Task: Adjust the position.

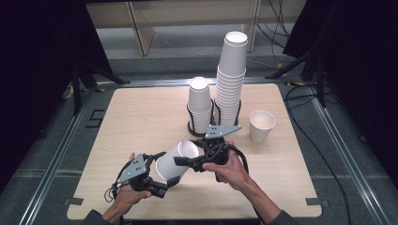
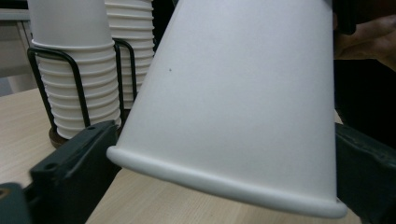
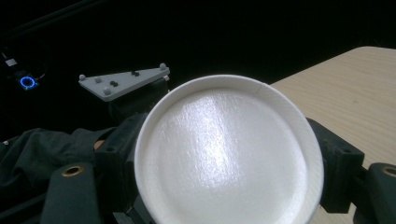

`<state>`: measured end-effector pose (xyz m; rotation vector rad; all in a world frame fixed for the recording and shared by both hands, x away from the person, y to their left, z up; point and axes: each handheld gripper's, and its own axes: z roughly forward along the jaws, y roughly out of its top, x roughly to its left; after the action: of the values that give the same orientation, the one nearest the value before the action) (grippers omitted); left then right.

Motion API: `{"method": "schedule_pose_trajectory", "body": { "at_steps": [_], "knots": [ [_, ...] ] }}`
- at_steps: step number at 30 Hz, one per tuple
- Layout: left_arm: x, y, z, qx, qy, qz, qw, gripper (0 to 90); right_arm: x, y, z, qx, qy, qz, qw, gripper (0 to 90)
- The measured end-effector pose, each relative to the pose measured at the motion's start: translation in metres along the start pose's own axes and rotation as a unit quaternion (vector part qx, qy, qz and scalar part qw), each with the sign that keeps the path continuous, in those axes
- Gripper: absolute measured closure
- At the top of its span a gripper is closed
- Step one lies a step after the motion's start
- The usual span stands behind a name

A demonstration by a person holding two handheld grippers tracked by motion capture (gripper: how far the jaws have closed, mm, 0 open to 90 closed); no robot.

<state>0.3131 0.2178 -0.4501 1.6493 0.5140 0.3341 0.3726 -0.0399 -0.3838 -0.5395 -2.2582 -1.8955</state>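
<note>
— Two grippers on one paper cup [image 1: 174, 160], held tilted in the air over the near part of the table [image 1: 141, 117]. Which one has it?

— Right gripper [image 1: 180, 161], I'd say. In the right gripper view the cup's round bottom [image 3: 229, 154] sits between its two black jaws, one tight at each side, so it is clamped on the base end. In the high view that gripper comes in from the right, hand [image 1: 232, 169] behind it, grey plate on top.

— And the left gripper [image 1: 162, 180]?

— Jaws spread fairly wide. In the left gripper view the cup's rim end [image 2: 224, 186] lies between them, left jaw just beside the rim, right jaw at the far edge. Can't tell if the pads touch; no squeeze visible. Left hand [image 1: 124, 194] low at the table's near edge.

— Surface?

— Light wood tabletop, rounded corners, metal frame around it. Two cup stacks in a black wire holder [image 1: 192, 124] mid-table: short stack [image 1: 199, 105] left, tall stack [image 1: 231, 79] right, touching side by side. One single cup [image 1: 261, 125] standing upright, apart to the right of the holder.

— Room?

— Dark. Black curtains both sides, grey floor, cables [image 1: 300, 103] trailing at right, pale wooden furniture at the back.
</note>
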Motion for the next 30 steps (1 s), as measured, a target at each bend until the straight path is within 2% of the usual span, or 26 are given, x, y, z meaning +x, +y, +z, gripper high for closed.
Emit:
{"method": "schedule_pose_trajectory", "body": {
  "at_steps": [3,4,5,10,11,14,16,18,19,22,24,25,26,27,28,30],
  "knots": [
    [-0.001,0.0,0.0,-0.001,0.002,0.003,1.0,4.9,0.0,0.0,-0.001,0.005,0.007,0.015,0.9998,25.7],
    [-0.001,0.0,0.001,-0.008,0.001,0.003,1.0,5.1,0.0,0.0,-0.001,-0.001,0.01,0.012,0.9999,25.7],
    [-0.001,0.001,0.0,0.001,0.004,0.006,1.0,5.5,-0.001,0.0,-0.001,-0.003,0.01,0.013,0.9999,25.7],
    [-0.001,0.002,-0.002,0.011,-0.001,0.014,0.9998,9.6,-0.005,0.0,-0.003,0.0,0.012,0.008,0.9999,25.1],
    [-0.001,0.003,-0.002,0.011,-0.002,0.014,0.9998,10.8,-0.004,0.0,-0.004,0.004,0.018,0.022,0.9996,24.7],
    [-0.001,0.004,-0.002,0.023,-0.005,0.025,0.9994,13.4,-0.006,0.001,-0.005,0.012,0.021,0.019,0.9995,24.0],
    [-0.001,0.004,-0.002,0.03,-0.005,0.029,0.9991,14.4,-0.004,0.001,-0.006,0.018,0.013,0.013,0.9997,23.1],
    [0.0,0.003,-0.003,0.044,-0.006,0.041,0.9982,14.9,-0.003,0.003,-0.006,0.039,0.005,-0.007,0.9992,18.2],
    [0.0,0.002,-0.002,0.04,-0.012,0.044,0.9982,15.1,-0.002,0.005,-0.009,0.057,-0.004,-0.016,0.9982,17.5],
    [-0.001,0.001,-0.003,0.059,-0.011,0.05,0.9969,15.6,0.0,0.011,-0.017,0.087,-0.02,-0.057,0.9944,16.1],
    [-0.001,0.001,-0.001,0.063,-0.019,0.054,0.9964,15.7,0.002,0.014,-0.022,0.103,-0.029,-0.071,0.9917,16.1],
    [-0.002,0.001,-0.002,0.076,-0.016,0.058,0.9953,15.8,0.004,0.015,-0.024,0.114,-0.033,-0.085,0.9893,16.1],
    [-0.002,0.0,0.0,0.078,-0.019,0.062,0.9948,15.8,0.005,0.016,-0.024,0.119,-0.039,-0.093,0.9878,16.1],
    [-0.003,0.0,0.0,0.091,-0.021,0.07,0.9932,15.8,0.007,0.017,-0.024,0.129,-0.042,-0.099,0.9858,16.1],
    [-0.003,-0.001,0.001,0.09,-0.023,0.068,0.9934,15.8,0.009,0.017,-0.024,0.144,-0.044,-0.112,0.9823,16.1],
    [-0.004,-0.002,0.002,0.1,-0.027,0.075,0.9918,15.8,0.012,0.017,-0.023,0.165,-0.043,-0.124,0.9776,16.0]
  ]
}}
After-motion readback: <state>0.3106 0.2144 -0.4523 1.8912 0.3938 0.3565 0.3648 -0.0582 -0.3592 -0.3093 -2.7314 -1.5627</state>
